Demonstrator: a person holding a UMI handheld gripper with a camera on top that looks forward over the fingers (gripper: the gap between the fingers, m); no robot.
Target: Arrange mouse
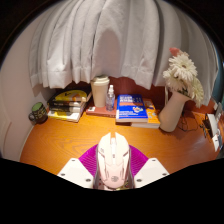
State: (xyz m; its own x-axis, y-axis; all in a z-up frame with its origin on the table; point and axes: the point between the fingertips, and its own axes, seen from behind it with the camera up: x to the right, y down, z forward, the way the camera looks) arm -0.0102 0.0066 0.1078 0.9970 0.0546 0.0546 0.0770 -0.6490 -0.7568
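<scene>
my fingers [113, 172] pinching the white mouse [113, 158] above the bench [60, 140], flower vase [175, 100] at two o'clock

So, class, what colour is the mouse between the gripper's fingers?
White with a pinkish tint, the mouse shows best in the gripper view, held between the fingers.

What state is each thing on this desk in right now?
Mouse: white, held between the claw's pads, raised over the desk.
Claw: shut on the mouse.
Curtain: drawn closed.
Flowers: upright in a vase.
Books: stacked flat.
Blue book: lying closed.
</scene>
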